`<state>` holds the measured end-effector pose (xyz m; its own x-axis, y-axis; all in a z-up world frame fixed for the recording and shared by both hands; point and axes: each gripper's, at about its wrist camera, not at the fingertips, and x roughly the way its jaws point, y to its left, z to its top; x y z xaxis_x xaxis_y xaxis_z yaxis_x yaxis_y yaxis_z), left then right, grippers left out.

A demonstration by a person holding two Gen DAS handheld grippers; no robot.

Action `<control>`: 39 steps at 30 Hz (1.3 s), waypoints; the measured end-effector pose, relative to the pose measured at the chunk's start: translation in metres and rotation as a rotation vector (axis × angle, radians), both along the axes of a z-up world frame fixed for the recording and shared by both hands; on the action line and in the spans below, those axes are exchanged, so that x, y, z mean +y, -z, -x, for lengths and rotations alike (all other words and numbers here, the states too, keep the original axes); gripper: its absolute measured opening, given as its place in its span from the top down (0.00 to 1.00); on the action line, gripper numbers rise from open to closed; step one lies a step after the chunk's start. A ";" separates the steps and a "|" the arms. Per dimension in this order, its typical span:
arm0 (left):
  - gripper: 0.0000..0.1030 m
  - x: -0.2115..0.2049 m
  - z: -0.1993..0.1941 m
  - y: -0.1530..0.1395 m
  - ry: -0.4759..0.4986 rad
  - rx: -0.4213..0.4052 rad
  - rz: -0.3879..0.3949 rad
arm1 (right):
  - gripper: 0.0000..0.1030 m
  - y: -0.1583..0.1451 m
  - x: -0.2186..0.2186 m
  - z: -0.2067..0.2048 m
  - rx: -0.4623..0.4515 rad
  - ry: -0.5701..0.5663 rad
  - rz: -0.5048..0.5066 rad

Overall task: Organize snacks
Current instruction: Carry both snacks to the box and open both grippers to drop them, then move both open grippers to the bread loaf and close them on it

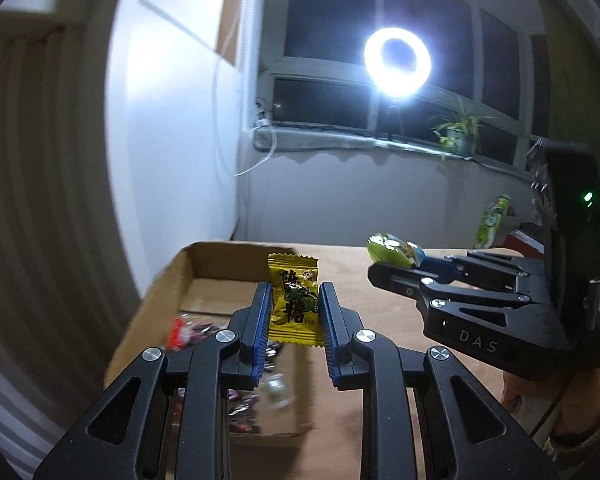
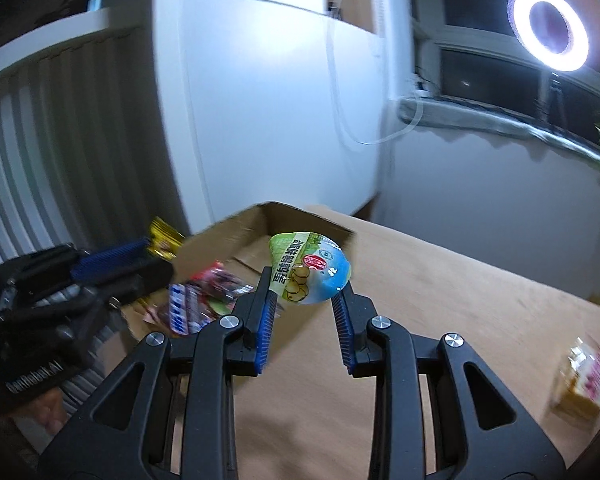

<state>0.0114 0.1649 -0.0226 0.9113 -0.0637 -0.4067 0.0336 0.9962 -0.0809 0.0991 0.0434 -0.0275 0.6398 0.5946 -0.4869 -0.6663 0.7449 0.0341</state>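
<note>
My left gripper (image 1: 294, 296) is shut on a yellow candy packet (image 1: 294, 300) and holds it above the open cardboard box (image 1: 216, 258), which holds several wrapped snacks (image 1: 188, 330). My right gripper (image 2: 306, 290) is shut on a green and blue round snack cup (image 2: 310, 268), in the air near the box's far right corner (image 2: 308, 220). In the left wrist view the right gripper (image 1: 392, 264) with the cup (image 1: 394, 249) is to the right of the box. In the right wrist view the left gripper (image 2: 140, 254) with the yellow packet (image 2: 165, 238) is at the left.
The box stands on a brown table (image 2: 440, 300) against a white wall. A pink and yellow snack pack (image 2: 586, 378) lies on the table at the right. A green bag (image 1: 492, 220) stands at the table's far right. A ring light (image 1: 398, 62) shines by the window.
</note>
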 end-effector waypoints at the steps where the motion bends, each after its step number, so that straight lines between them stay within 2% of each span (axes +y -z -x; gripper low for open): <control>1: 0.79 0.006 0.000 0.002 -0.010 0.004 0.003 | 0.72 0.000 0.007 -0.001 -0.002 -0.013 0.003; 8: 0.79 0.033 -0.008 0.023 -0.067 0.054 0.024 | 0.70 0.007 0.046 -0.020 -0.012 -0.073 0.024; 12: 0.78 0.039 -0.016 0.038 -0.079 0.103 0.027 | 0.44 0.016 0.055 -0.029 0.005 -0.068 0.054; 13: 0.75 0.038 -0.019 0.041 -0.092 0.118 0.014 | 0.39 0.017 0.052 -0.028 -0.008 -0.055 0.046; 14: 0.58 0.038 -0.020 0.044 -0.116 0.131 0.003 | 0.38 0.017 0.047 -0.026 -0.018 -0.043 0.041; 15: 0.36 0.038 -0.019 0.044 -0.129 0.129 0.001 | 0.36 0.018 0.043 -0.025 -0.020 -0.035 0.037; 17: 0.25 0.038 -0.013 0.041 -0.158 0.097 0.005 | 0.36 0.019 0.035 -0.023 -0.012 -0.022 0.028; 24: 0.25 0.026 -0.005 0.028 -0.155 0.072 -0.023 | 0.35 0.014 0.012 -0.013 -0.010 0.016 -0.006; 28: 0.25 0.021 0.003 0.021 -0.151 0.057 -0.035 | 0.30 0.009 0.000 -0.006 -0.016 0.024 -0.019; 39: 0.24 -0.008 0.015 0.000 -0.139 0.021 -0.092 | 0.30 -0.004 -0.036 0.012 -0.025 0.060 -0.072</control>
